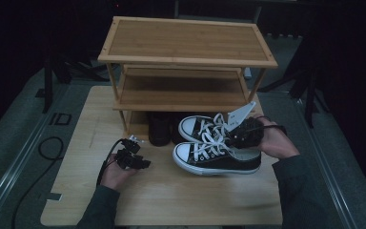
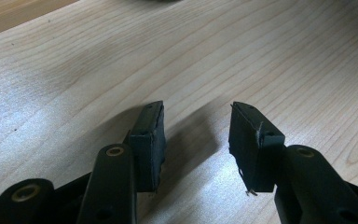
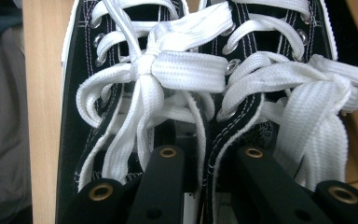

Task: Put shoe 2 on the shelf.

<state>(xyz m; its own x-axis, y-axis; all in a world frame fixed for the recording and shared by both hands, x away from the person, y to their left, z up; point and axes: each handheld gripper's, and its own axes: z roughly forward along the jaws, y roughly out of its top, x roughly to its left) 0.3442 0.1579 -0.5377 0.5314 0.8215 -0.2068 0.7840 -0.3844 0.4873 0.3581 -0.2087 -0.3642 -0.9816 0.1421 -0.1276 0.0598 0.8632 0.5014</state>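
A person's right gripper (image 1: 236,136) holds a pair of black-and-white sneakers (image 1: 214,143) at the right of the light wooden table (image 1: 171,200), just in front of a bamboo shoe rack (image 1: 186,52). A dark pair of shoes (image 1: 159,128) already sits on the rack's lowest shelf, directly behind the sneakers. The right gripper view, looking along the fingers (image 3: 161,177), shows them dipping inside the two shoes and pinching the inner walls together beneath the knotted white laces (image 3: 177,70); the high view shows the hand and grey plate over the heels. To the left, well apart from the sneakers, the left gripper (image 1: 133,157) rests low over bare table, its fingers (image 2: 149,140) apart with nothing between them, as the left gripper view makes plain
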